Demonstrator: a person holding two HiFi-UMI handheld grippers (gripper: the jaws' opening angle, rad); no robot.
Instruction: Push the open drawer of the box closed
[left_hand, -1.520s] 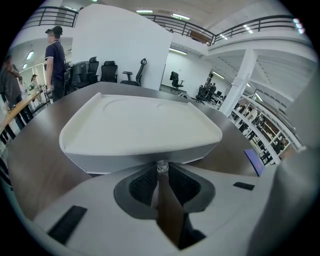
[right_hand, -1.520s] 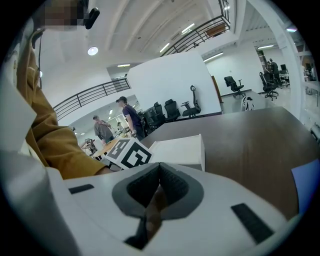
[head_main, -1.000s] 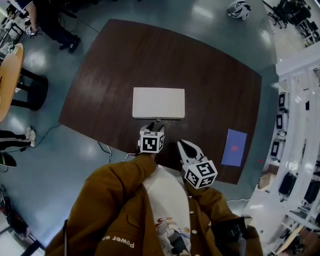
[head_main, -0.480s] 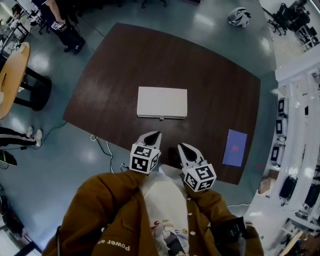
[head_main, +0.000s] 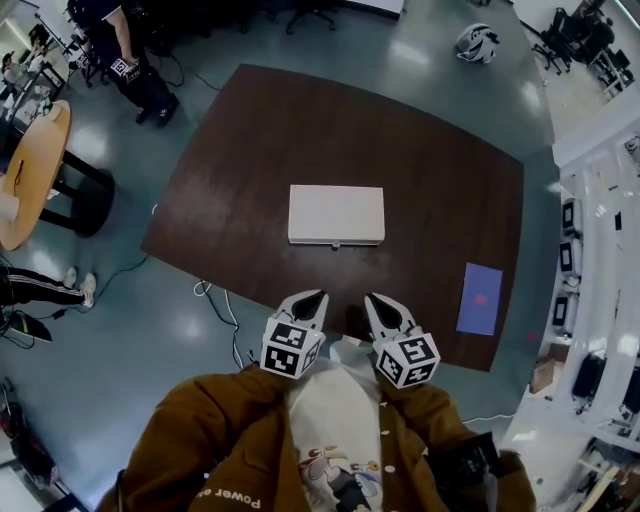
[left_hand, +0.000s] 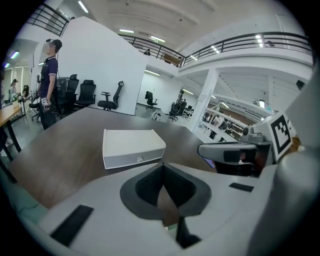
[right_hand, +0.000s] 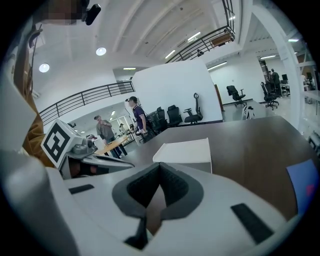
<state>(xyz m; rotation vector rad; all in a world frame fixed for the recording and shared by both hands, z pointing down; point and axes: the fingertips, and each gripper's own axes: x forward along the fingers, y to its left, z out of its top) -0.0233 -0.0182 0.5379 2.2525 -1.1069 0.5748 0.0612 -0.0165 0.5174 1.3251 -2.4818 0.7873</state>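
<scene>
Both pressed together: left hand-held gripper (head_main: 318, 295), right hand-held gripper (head_main: 371, 298) | left withdrawn from box (head_main: 336, 210) (drawer (head_main: 336, 242) flush)

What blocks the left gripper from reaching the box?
Likely nothing, so probably yes: only bare table lies between the shut, empty left gripper and the box front; the right gripper sits off to its side.

White box (head_main: 336, 214); dark brown, wood-grained tabletop (head_main: 430, 180); blue sheet (head_main: 480, 298), perhaps with a small reddish mark. Black-and-white square markers pattern the left hand-held gripper (head_main: 314, 296) and right hand-held gripper (head_main: 376, 299).
</scene>
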